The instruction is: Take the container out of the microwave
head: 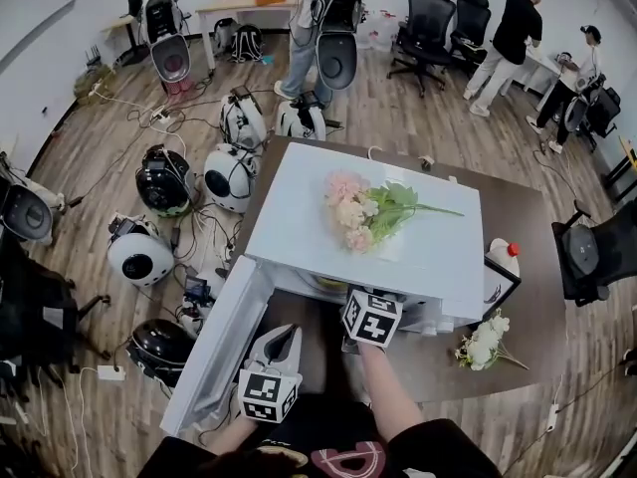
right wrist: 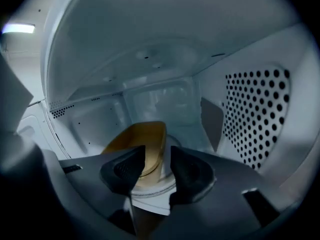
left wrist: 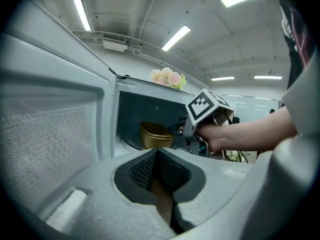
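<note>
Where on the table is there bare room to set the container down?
Bare tabletop lies in front of the microwave, between its open door and the person's right arm. A bottle and flower sprig crowd the right side.

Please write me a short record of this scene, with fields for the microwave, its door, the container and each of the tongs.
microwave: white, stands on the table, flowers lie on top
door: swung open toward the left
container: yellow, inside the cavity
right tongs: reaching into the cavity, jaws apart, the container's near edge in the gap, not clamped
left tongs: outside the cavity beside the open door, jaws together, empty
</note>
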Demonstrator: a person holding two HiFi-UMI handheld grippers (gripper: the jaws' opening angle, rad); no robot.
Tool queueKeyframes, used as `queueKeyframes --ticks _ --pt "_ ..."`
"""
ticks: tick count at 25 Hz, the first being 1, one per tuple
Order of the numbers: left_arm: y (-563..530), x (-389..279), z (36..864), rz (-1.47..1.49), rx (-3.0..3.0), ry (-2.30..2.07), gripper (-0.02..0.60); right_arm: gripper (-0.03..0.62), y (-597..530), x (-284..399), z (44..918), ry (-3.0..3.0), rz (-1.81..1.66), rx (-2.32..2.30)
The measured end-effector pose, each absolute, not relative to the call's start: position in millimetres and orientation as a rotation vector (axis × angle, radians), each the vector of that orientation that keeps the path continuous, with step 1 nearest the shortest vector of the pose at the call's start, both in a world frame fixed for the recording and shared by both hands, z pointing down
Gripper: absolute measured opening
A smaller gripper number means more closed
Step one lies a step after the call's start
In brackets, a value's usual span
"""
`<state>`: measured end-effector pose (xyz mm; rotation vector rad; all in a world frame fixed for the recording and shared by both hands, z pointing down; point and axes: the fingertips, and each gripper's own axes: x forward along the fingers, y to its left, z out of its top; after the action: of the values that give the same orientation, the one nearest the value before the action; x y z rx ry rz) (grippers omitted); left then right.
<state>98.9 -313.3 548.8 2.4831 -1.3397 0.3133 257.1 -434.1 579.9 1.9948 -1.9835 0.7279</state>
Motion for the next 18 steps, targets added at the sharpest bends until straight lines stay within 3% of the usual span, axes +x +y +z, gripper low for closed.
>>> queueKeyframes --ticks 18 --pt "-317 86 556 0.337 2.476 -1.364 0.009 0.140 -451 249 602 -1.965 0.757 1.938"
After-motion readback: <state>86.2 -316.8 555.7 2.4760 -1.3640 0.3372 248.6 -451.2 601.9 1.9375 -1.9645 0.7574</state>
